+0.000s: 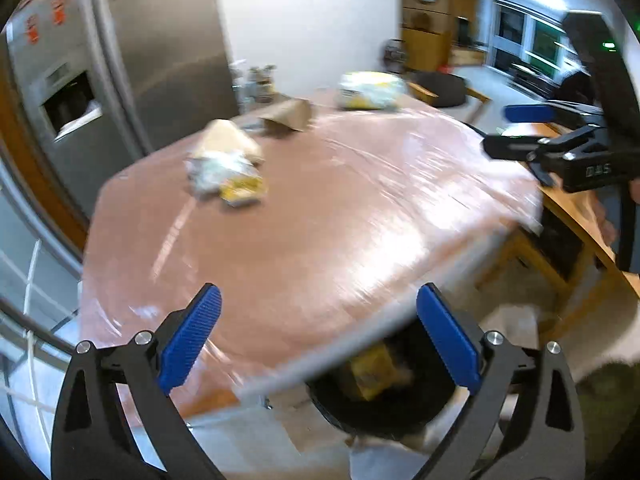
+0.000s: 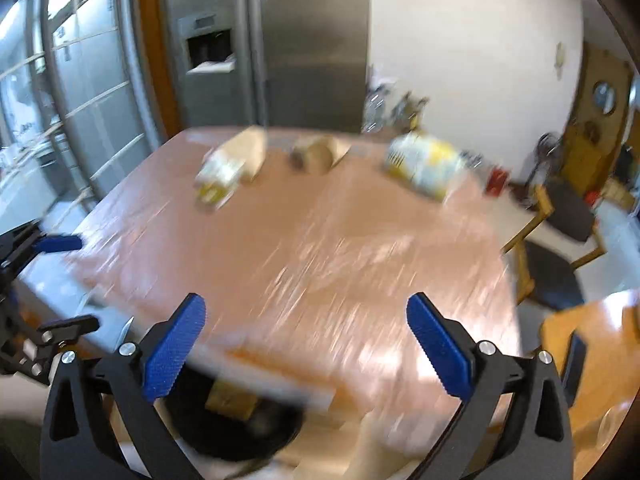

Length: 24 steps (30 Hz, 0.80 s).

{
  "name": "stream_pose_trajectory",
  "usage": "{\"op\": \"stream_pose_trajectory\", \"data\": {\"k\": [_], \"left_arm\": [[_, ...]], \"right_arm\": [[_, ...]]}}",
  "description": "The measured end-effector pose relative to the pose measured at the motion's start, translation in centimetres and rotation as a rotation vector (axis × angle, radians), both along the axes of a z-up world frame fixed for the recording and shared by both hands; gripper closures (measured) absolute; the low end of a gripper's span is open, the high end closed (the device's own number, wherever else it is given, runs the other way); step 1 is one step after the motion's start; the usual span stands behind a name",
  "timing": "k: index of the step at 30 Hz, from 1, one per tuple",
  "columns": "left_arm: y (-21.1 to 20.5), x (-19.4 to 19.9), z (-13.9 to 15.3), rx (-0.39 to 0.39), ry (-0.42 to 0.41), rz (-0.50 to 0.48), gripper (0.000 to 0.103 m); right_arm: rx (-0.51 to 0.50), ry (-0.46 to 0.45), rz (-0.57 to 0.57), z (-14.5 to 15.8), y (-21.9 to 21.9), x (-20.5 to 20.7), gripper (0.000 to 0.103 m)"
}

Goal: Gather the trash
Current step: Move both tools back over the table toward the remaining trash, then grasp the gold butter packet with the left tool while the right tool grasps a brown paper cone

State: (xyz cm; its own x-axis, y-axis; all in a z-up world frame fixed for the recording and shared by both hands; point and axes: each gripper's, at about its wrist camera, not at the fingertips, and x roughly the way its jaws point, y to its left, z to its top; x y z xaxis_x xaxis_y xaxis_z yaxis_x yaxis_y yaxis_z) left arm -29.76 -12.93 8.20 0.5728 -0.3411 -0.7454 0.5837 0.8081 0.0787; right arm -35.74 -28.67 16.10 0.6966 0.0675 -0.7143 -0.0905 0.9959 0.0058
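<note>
Both tools are up over the near edge of the counter [image 1: 320, 216], angled down across it, and both views are smeared with motion blur. The left tool [image 1: 318, 340] has its blue pads [image 1: 188, 340] wide apart with nothing between them. The right tool [image 2: 306, 350] is the same: pads [image 2: 440, 352] spread, nothing held.

Below the counter's near edge sits a black bin [image 1: 380, 408], partly hidden by the edge. Something yellow, likely a wrapper [image 1: 374, 372], lies inside it. From the right view the same bin [image 2: 240, 428] shows a tan or yellowish piece in it, too blurred to name.

The rest of the trash is still on the counter, toward its far side. A crumpled yellow-and-white packet [image 1: 228, 178] lies against a tan paper bag [image 1: 230, 140], touching it. Just behind them is a brown bag [image 1: 288, 116] on its side. Well apart, at the far right edge, lies a larger yellow-and-white plastic bag [image 1: 370, 88].

A steel fridge [image 1: 120, 68] stands behind the counter on the left. A wooden chair [image 2: 552, 248] with a dark seat is off the counter's right side.
</note>
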Motion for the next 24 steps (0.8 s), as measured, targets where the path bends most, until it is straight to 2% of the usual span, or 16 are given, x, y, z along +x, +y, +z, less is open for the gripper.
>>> {"op": "stream_pose_trajectory", "data": {"k": [4,7,12,15,17,24], "left_arm": [[-0.8,5.4,-1.3,0.022,-0.012,0.079,0.004],[-1.3,8.8,-2.6,0.035,0.013,0.100,0.004],[-2.5,12.9,-4.1,0.095,0.042,0.106,0.004],[-2.6,14.6,-4.8,0.102,0.063,0.123,0.004],[-2.4,15.7,-5.2,0.075,0.088,0.134,0.004],[-2.7,17.6,-5.8,0.042,0.123,0.155,0.004]], "right_arm": [[0.037,0.021,-0.025,-0.6,-0.1,8.1,0.004],[0.017,0.045,-0.027,-1.6,0.5,12.6,0.004],[0.023,0.144,-0.023,-4.6,0.9,21.0,0.004],[0.041,0.176,-0.039,-6.0,1.1,24.2,0.004],[0.048,0.185,-0.047,-6.6,1.2,26.0,0.004],[0.054,0.200,-0.076,-7.8,1.6,29.8,0.004]]}}
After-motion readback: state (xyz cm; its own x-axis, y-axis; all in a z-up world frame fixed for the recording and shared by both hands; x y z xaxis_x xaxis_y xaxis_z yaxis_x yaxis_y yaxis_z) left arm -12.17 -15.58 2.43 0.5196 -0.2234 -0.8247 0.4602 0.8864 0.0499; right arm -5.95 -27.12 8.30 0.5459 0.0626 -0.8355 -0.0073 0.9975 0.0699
